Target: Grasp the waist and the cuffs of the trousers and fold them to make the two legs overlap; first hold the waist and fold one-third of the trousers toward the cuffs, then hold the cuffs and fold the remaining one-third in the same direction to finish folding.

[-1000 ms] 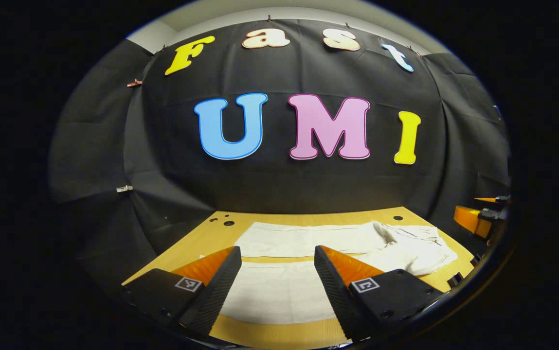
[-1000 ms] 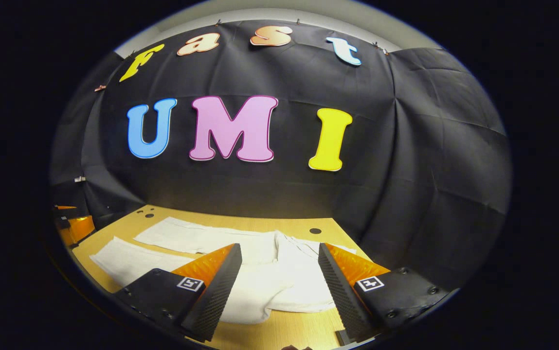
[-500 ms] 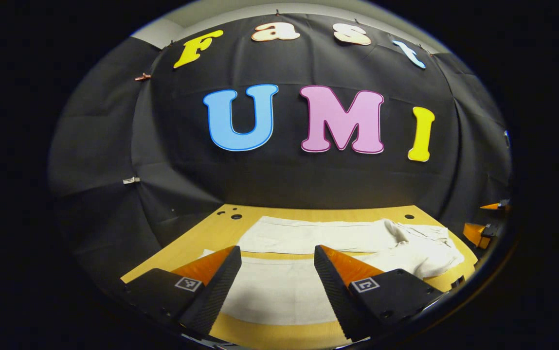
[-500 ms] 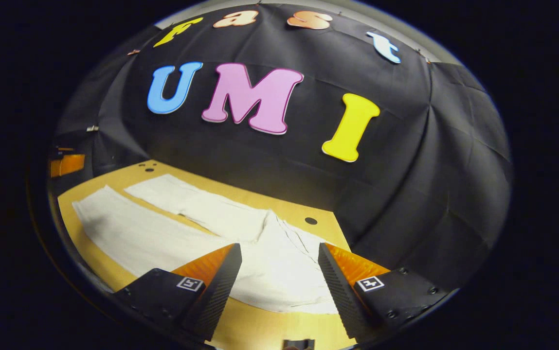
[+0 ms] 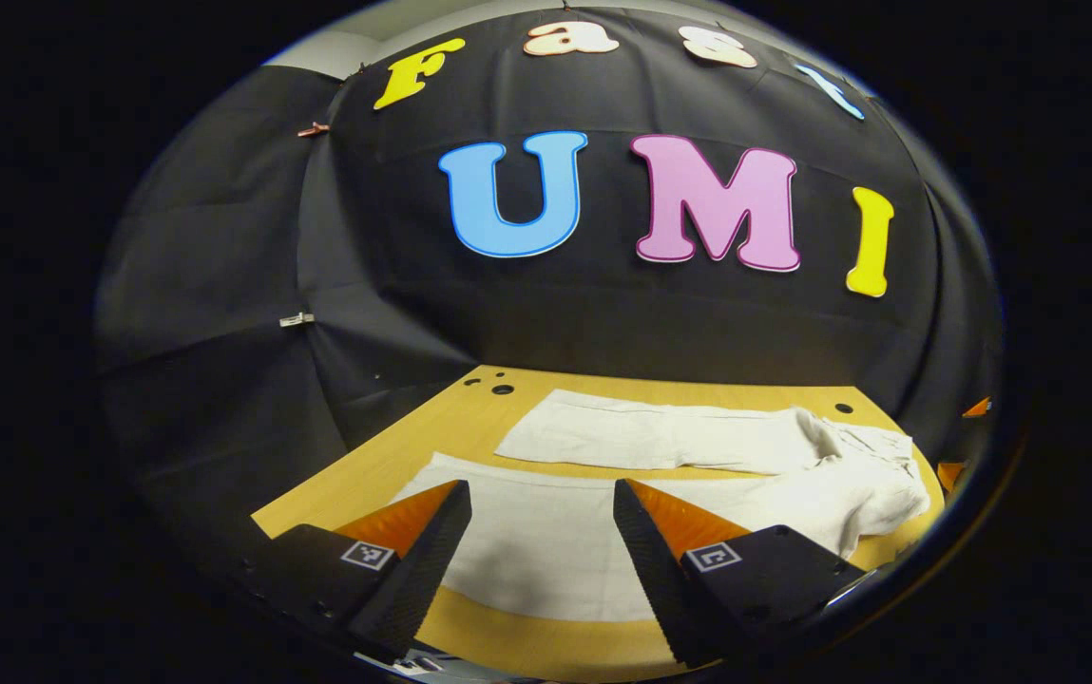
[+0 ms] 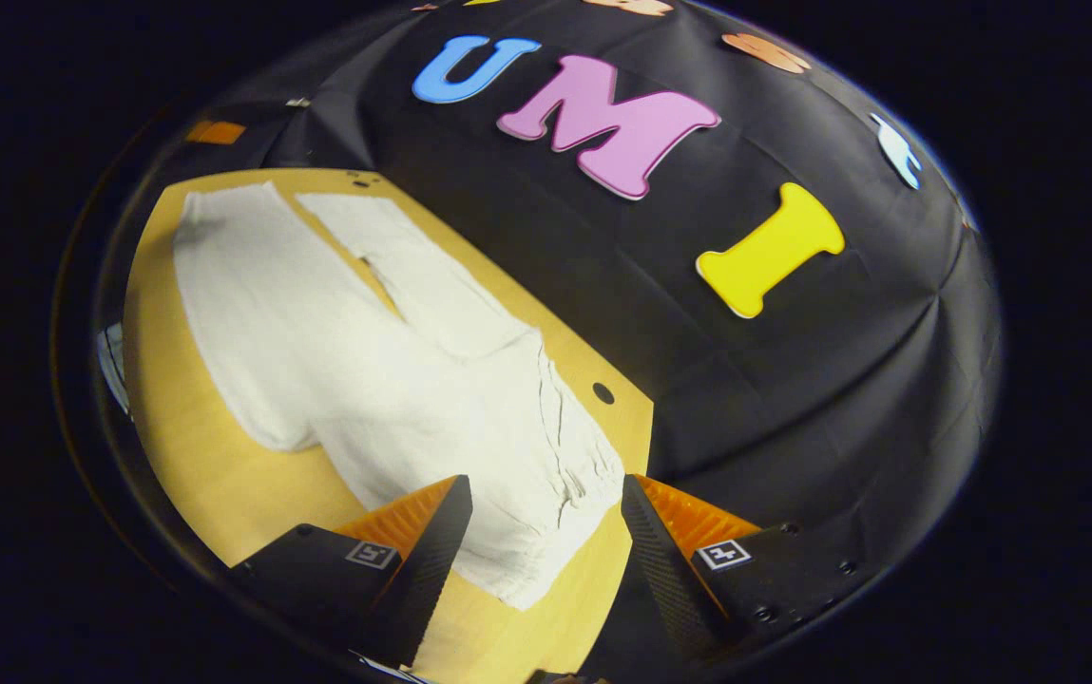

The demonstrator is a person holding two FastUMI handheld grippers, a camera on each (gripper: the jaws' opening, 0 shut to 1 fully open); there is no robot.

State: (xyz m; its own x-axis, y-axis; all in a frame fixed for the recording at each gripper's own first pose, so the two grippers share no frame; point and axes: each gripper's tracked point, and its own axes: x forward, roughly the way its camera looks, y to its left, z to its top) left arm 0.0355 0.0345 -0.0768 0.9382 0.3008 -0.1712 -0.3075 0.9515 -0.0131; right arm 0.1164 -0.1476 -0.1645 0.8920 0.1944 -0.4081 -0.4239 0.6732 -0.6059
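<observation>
White trousers (image 5: 660, 475) lie flat on the wooden table (image 5: 393, 456), legs apart, waist bunched at the right (image 5: 873, 480). In the left gripper view, my left gripper (image 5: 543, 541) stands open just above the near leg by its cuff end, nothing between its fingers. In the right gripper view the trousers (image 6: 346, 351) run from the cuffs at upper left to the waist (image 6: 565, 475) near the bottom. My right gripper (image 6: 546, 546) is open, tilted, hovering over the waist's near corner at the table's right end.
The table (image 6: 213, 475) has small round holes (image 6: 603, 392) near its back edge and more at the far left corner (image 5: 502, 389). The black cloth wall stands close behind. An orange part of the other gripper (image 5: 976, 408) peeks at the right.
The right gripper has rolled and swung over the waist end, so the trousers now run diagonally in its view. The left gripper shifted slightly left and tipped down toward the near leg.
</observation>
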